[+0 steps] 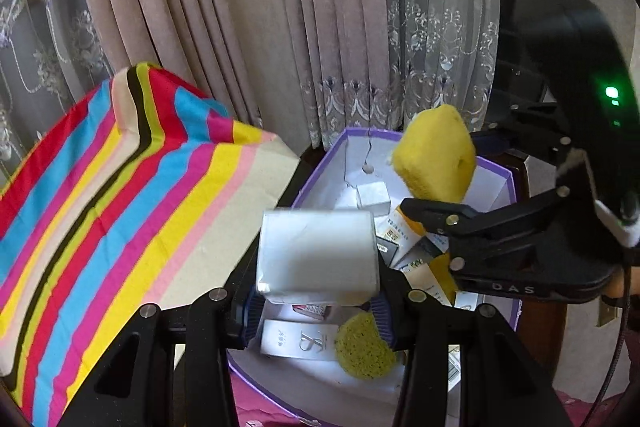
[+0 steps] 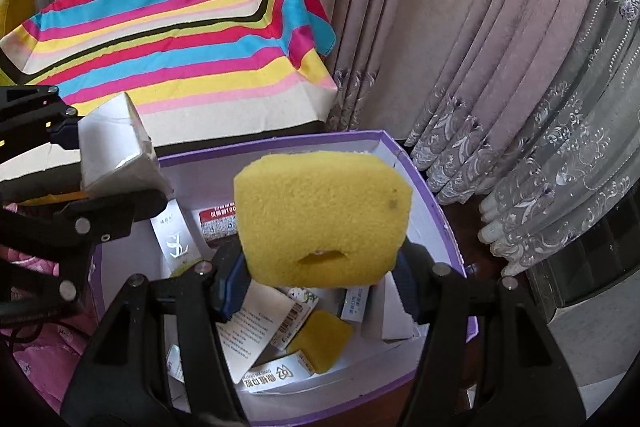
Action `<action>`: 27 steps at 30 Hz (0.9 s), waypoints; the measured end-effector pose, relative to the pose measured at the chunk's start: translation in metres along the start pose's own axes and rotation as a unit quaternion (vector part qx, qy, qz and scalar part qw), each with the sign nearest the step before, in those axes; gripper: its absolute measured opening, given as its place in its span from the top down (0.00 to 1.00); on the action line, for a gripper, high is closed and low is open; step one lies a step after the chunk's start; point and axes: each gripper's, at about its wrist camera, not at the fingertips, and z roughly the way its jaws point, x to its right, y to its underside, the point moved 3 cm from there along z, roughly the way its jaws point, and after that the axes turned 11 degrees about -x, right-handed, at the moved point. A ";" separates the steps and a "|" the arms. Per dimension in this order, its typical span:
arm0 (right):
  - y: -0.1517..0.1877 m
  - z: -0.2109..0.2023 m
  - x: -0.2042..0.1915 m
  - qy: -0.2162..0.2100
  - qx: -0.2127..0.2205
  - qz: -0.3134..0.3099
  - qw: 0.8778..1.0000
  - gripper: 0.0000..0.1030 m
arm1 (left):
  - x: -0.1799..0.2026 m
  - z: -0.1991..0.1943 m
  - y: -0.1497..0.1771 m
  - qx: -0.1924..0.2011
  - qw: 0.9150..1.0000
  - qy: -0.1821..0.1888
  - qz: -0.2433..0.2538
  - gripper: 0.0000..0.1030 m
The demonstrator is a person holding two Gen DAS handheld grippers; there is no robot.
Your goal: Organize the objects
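Left fingers point(image 1: 242, 311) are clamping a white box point(image 1: 318, 259) — pads pressing on both its sides, box sitting level above the purple-rimmed bin point(image 1: 320, 163). Right fingers point(image 2: 234, 291) are squeezing a yellow sponge point(image 2: 324, 219), also hanging over the bin point(image 2: 436, 211); from the left wrist view the same sponge point(image 1: 436, 155) is showing at the tip of the right gripper point(image 1: 424, 211), toward the bin's far side. From the right wrist view the left gripper point(image 2: 120, 183) is coming in from the left edge with the white box point(image 2: 116, 147) over the bin's near-left corner.

Inside the bin: a second yellow sponge point(image 2: 320, 341), a round yellow sponge point(image 1: 364, 347), several small white cartons and printed leaflets, all lying loose. Beside the bin a striped cloth point(image 1: 120, 195) is covering a raised surface — curtains point(image 1: 320, 7) hanging behind.
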 end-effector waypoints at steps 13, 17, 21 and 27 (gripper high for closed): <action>0.002 0.015 -0.008 0.013 -0.018 0.002 1.000 0.05 | -0.038 -0.035 0.002 0.047 0.996 -0.041 -0.062 0.00; 0.006 0.018 -0.014 0.015 -0.025 -0.005 1.000 0.05 | -0.055 -0.063 0.007 0.098 0.985 -0.093 -0.107 0.00; 0.013 0.020 -0.013 0.014 -0.033 0.003 0.999 0.05 | -0.064 -0.056 0.006 0.073 0.990 -0.050 -0.111 0.00; 0.017 0.025 -0.010 0.021 -0.054 0.013 0.998 0.05 | -0.061 -0.020 0.013 -0.003 0.994 -0.052 -0.097 0.00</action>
